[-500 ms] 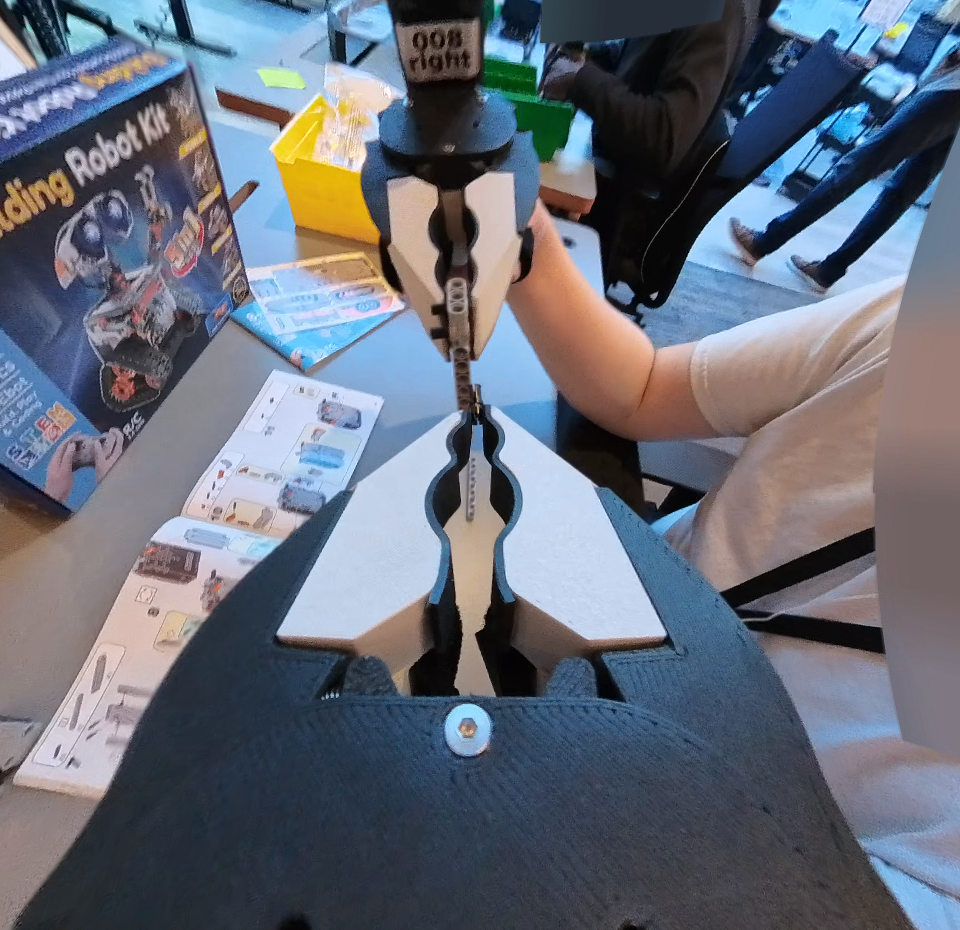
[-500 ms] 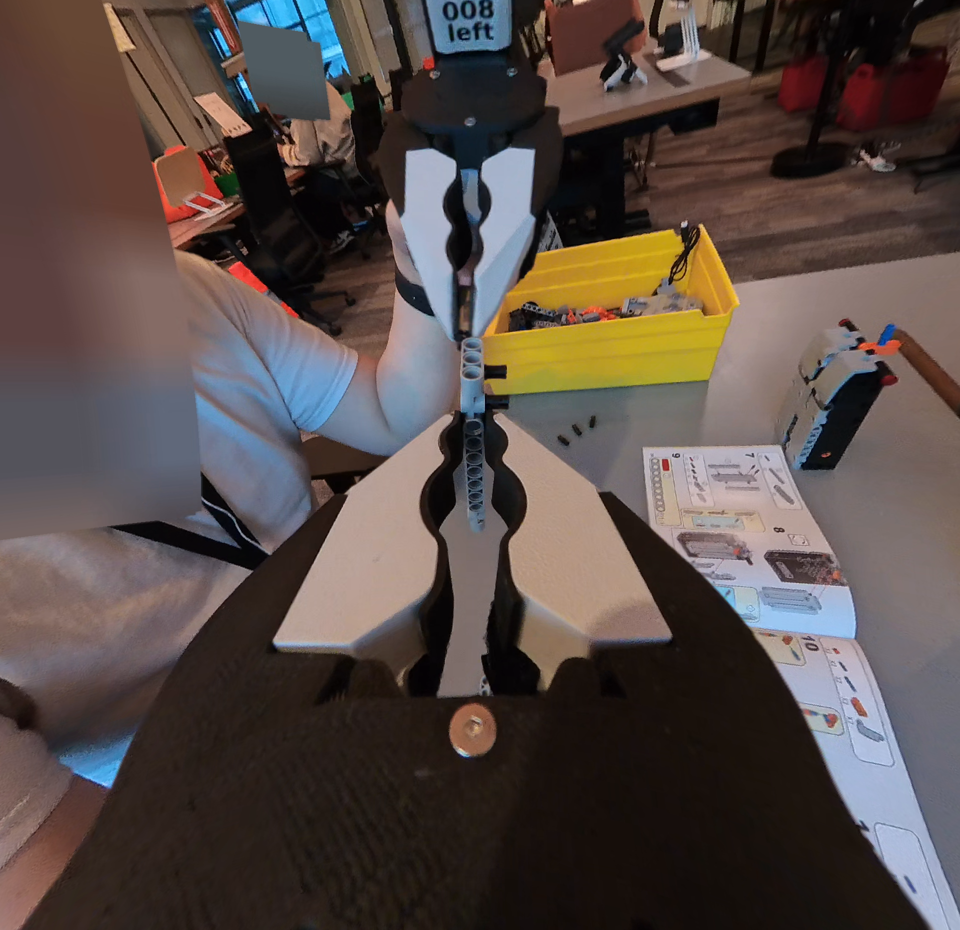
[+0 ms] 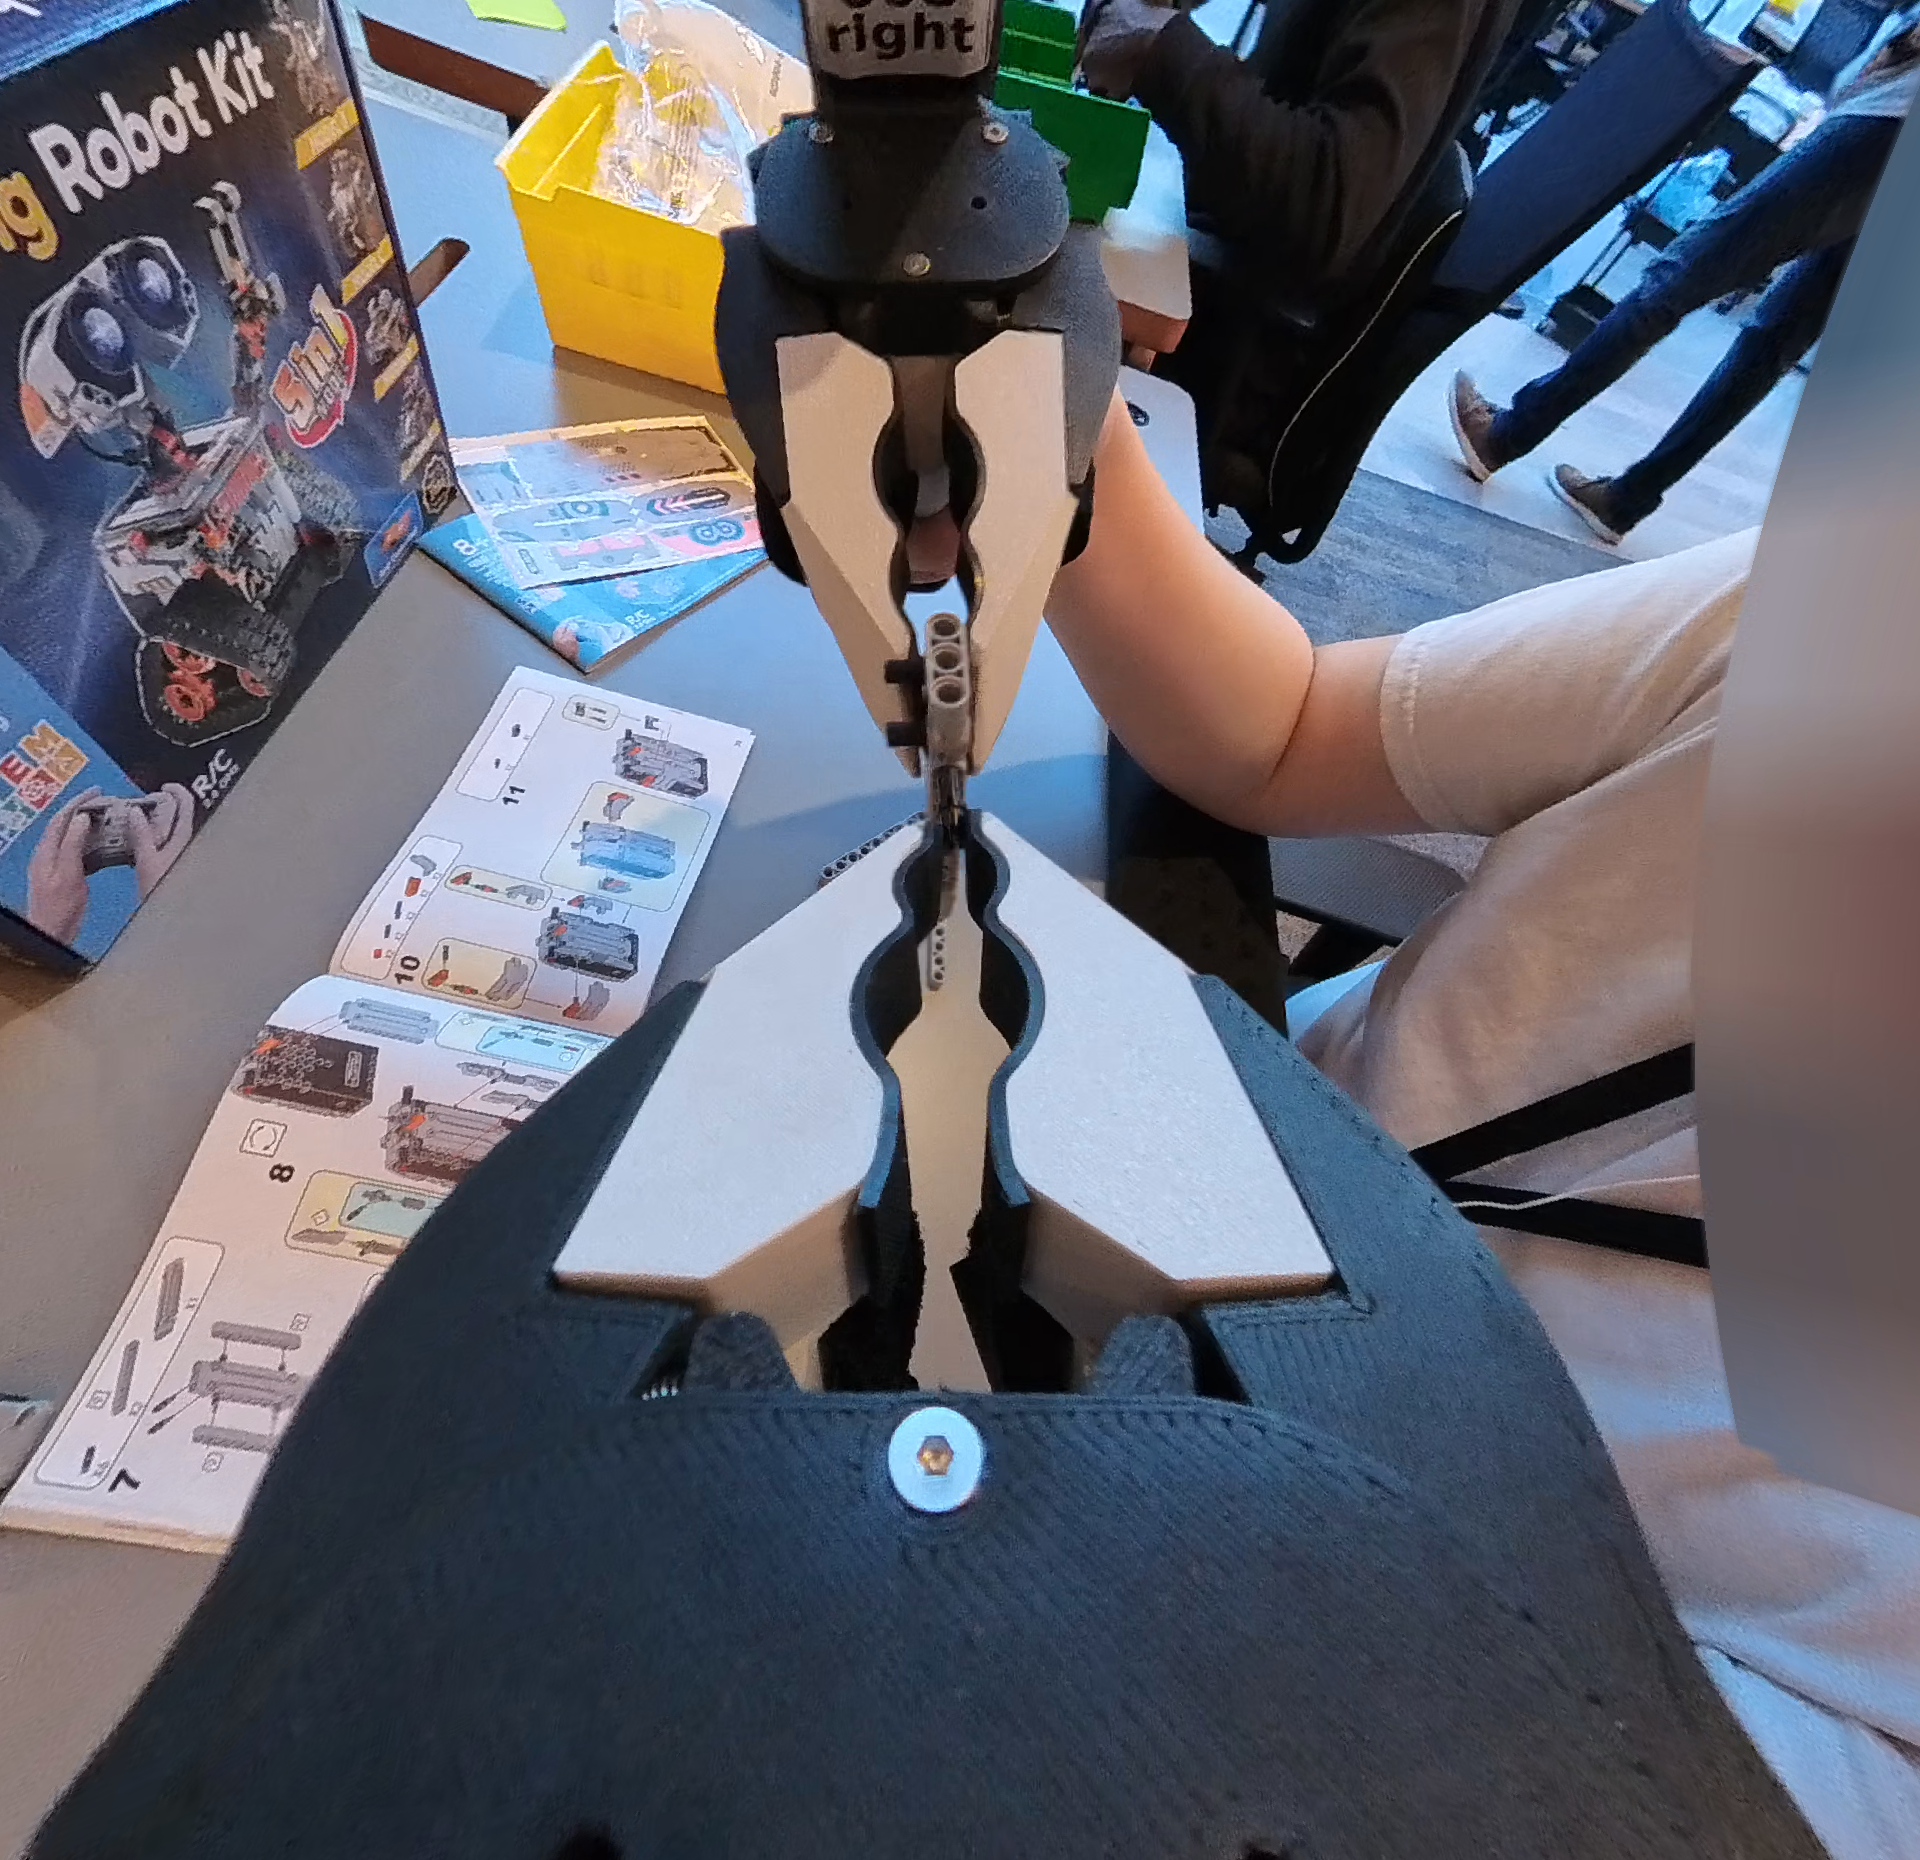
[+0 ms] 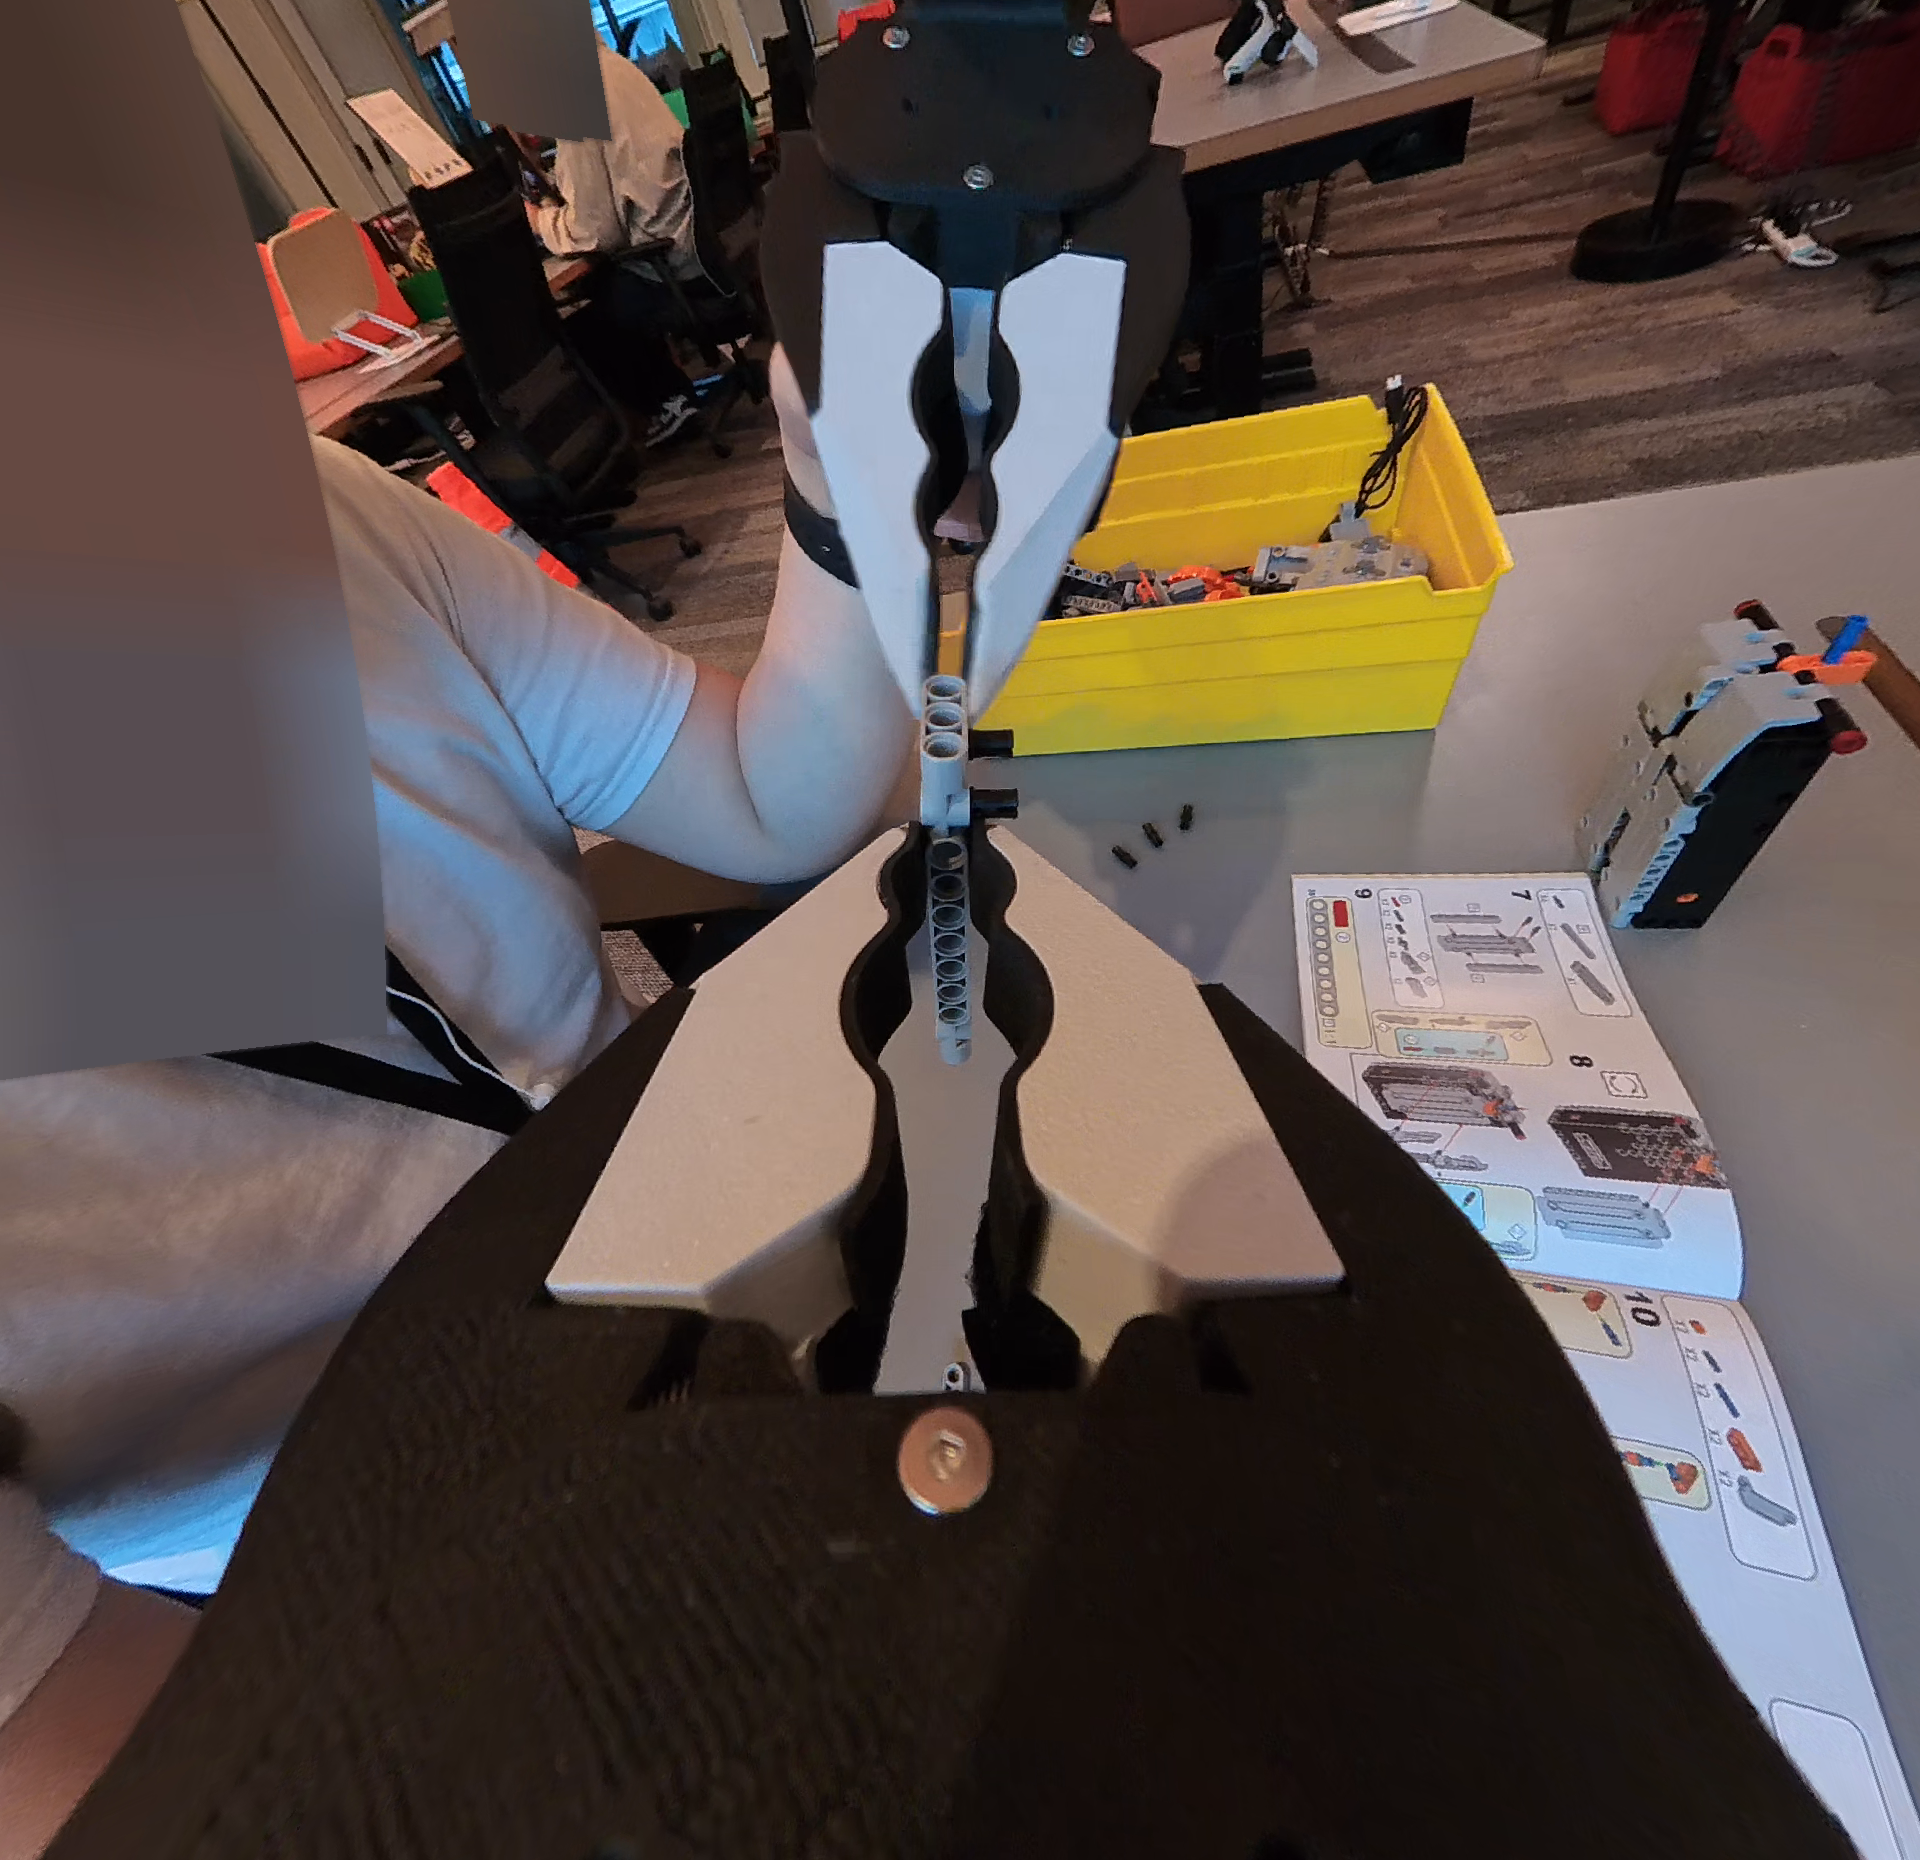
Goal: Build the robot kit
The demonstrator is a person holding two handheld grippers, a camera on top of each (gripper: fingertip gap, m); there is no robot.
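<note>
My two grippers meet tip to tip above the table edge. My right gripper is shut on a long grey perforated beam. The beam's far end carries two black pins sticking out sideways. My left gripper comes from above and its tips touch that end. In the left wrist view my left gripper is shut on a thin grey beam seen edge-on. Facing it, the right gripper clamps the pinned beam end.
A robot kit box, a yellow bin with plastic bags and an open instruction booklet lie to the left. A yellow parts bin, loose black pins and a black-grey module are to the right. People sit behind. Only a small space, under 4 cm, lies between the two pairs of fingers. Left tips and right tips are each some 30 cm from the black-grey module.
The two grippers have moved a little closer together. Both stay shut on the beam parts.
</note>
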